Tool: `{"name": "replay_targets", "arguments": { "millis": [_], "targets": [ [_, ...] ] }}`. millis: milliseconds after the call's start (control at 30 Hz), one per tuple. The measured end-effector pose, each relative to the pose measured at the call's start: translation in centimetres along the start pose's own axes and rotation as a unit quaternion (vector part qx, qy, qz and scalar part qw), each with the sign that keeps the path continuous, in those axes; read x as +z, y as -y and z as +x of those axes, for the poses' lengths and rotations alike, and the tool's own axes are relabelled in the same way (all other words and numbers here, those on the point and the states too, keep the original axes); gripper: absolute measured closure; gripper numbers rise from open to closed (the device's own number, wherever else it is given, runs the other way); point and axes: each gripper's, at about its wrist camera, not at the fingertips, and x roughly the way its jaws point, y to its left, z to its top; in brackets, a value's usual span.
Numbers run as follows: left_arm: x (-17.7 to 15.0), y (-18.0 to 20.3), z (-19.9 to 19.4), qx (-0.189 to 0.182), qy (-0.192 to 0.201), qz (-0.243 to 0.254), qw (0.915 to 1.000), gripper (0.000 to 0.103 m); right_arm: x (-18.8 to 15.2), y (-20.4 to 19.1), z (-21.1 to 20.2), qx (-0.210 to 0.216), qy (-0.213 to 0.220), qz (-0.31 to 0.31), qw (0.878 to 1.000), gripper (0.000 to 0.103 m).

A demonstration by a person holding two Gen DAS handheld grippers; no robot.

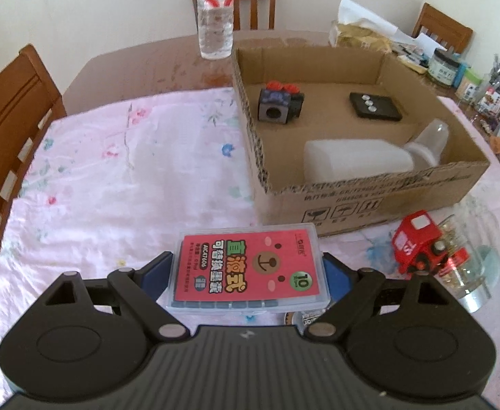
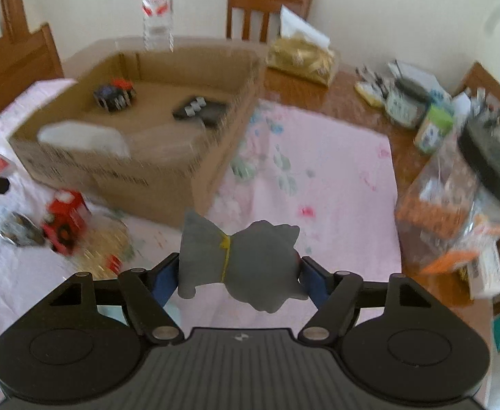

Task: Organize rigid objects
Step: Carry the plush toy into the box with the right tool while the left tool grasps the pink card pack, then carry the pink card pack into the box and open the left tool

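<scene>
Presently the left gripper (image 1: 250,270) is clamped across a clear case with a red label (image 1: 250,268), lifted off the pink cloth (image 1: 113,171); the cardboard box (image 1: 369,198) stands just ahead to its right. The right gripper (image 2: 238,273) pinches a grey figurine (image 2: 239,266), apparently a small animal, with the box ahead-left.

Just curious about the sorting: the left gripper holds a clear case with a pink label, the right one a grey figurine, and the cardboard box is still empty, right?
Not empty. The left wrist view shows the cardboard box already holding a black cube toy, a flat black pad and a white bottle. The rest stands.
</scene>
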Motion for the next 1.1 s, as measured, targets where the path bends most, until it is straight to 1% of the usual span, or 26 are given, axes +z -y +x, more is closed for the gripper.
{"name": "replay_targets", "arguments": {
  "millis": [133, 267, 433, 567, 600, 667, 700, 833, 967, 1100],
  "targets": [
    [0.7, -0.2, -1.3, -0.002, 0.010, 0.000, 0.9999, 0.014, 3.0, -1.2, -1.2, 0.013, 0.037, -0.022, 0.999, 0.025],
    [1.3, -0.4, -2.5, -0.004, 0.025, -0.001, 0.9997, 0.014, 6.1, -2.3, -0.8, 0.033, 0.065, -0.037, 0.997, 0.025],
    [1.6, -0.8, -3.7, 0.000, 0.040, 0.002, 0.9992, 0.014, 9.3, -4.1, 1.6, 0.046, 0.068, -0.049, 0.995, 0.025],
    [1.5, -1.2, -4.3, 0.005, 0.047, -0.004, 0.9989, 0.014, 10.9, -5.1, 3.7, 0.040, 0.059, -0.053, 0.996, 0.023],
    [1.5, -1.3, -4.4, 0.006, 0.048, -0.006, 0.9988, 0.014, 11.2, -5.2, 4.0, 0.039, 0.058, -0.053, 0.996, 0.021],
    [1.5, -1.5, -4.5, 0.008, 0.048, -0.006, 0.9988, 0.014, 11.3, -5.5, 4.4, 0.037, 0.060, -0.053, 0.996, 0.002],
    [1.5, -1.6, -4.6, 0.010, 0.049, -0.006, 0.9987, 0.014, 11.2, -5.6, 4.3, 0.037, 0.062, -0.052, 0.996, 0.000],
    [1.9, -1.8, -4.8, 0.011, 0.052, -0.003, 0.9986, 0.014, 10.8, -5.9, 3.4, 0.050, 0.064, -0.041, 0.996, 0.000],
    [2.9, -1.3, -4.7, 0.004, 0.058, 0.011, 0.9982, 0.014, 10.2, -5.9, 2.4, 0.041, 0.063, -0.027, 0.997, 0.000],
    [4.6, -0.3, -4.5, -0.010, 0.069, 0.031, 0.9971, 0.014, 9.5, -5.8, 1.1, 0.023, 0.059, -0.005, 0.998, 0.000]
  ]
}}
